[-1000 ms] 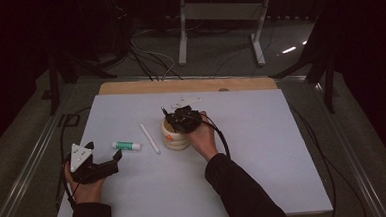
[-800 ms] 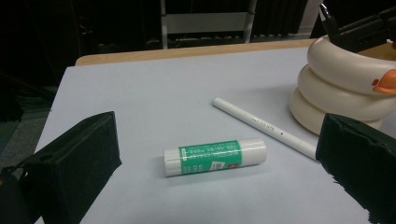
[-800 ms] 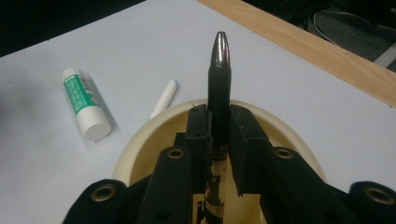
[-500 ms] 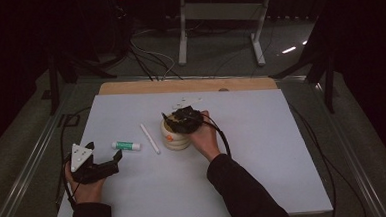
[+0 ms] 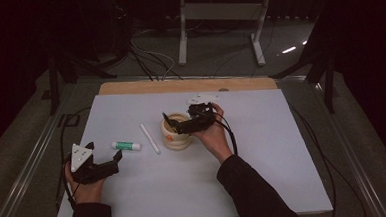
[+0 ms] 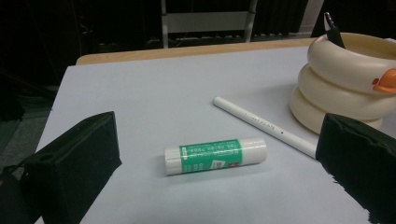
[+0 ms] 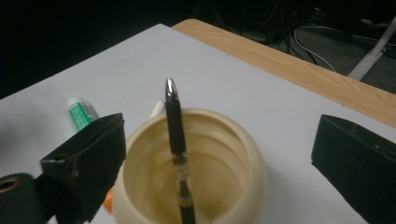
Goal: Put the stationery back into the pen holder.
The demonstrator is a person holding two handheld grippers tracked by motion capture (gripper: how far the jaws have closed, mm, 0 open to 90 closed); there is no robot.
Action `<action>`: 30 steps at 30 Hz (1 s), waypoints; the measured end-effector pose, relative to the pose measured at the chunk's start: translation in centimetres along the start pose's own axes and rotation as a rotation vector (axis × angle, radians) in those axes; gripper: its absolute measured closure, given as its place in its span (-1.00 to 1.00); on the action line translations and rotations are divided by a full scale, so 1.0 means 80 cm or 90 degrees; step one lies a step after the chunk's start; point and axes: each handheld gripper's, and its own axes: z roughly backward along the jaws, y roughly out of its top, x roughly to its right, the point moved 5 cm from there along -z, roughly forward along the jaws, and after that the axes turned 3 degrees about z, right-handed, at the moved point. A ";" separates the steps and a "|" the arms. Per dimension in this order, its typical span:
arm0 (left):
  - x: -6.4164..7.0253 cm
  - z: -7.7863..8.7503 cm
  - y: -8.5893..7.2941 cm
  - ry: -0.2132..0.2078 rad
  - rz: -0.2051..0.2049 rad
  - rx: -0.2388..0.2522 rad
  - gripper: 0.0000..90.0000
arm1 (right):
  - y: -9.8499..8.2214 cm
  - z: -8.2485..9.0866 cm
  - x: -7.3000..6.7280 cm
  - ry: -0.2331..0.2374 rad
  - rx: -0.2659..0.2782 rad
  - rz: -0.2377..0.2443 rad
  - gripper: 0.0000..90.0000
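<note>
The left gripper (image 5: 117,157) sits near the table's near-left corner, jaws wide apart with nothing between them, aimed at the glue stick (image 6: 215,155) lying just ahead. A white pen (image 6: 264,126) lies a bit farther, beside the cream cup (image 5: 175,134). The right gripper (image 5: 174,127) hovers over the cup; its jaws have just been opening and now stand wide, off the black pen (image 7: 176,144), which leans inside the cup. Plenty of bare white tabletop (image 5: 283,149) to the right. A second ago that gripper was pinched shut on the pen.
</note>
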 end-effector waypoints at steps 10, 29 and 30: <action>0.002 -0.001 0.000 -0.003 -0.001 -0.003 -0.99 | -0.022 0.048 0.023 -0.043 0.024 0.030 -1.00; 0.000 0.002 -0.001 -0.009 0.000 -0.015 -1.00 | -0.096 0.142 0.059 -0.085 0.051 0.009 -1.00; -0.001 0.002 -0.001 -0.009 0.001 -0.016 -1.00 | -0.100 0.143 0.060 -0.085 0.046 0.012 -1.00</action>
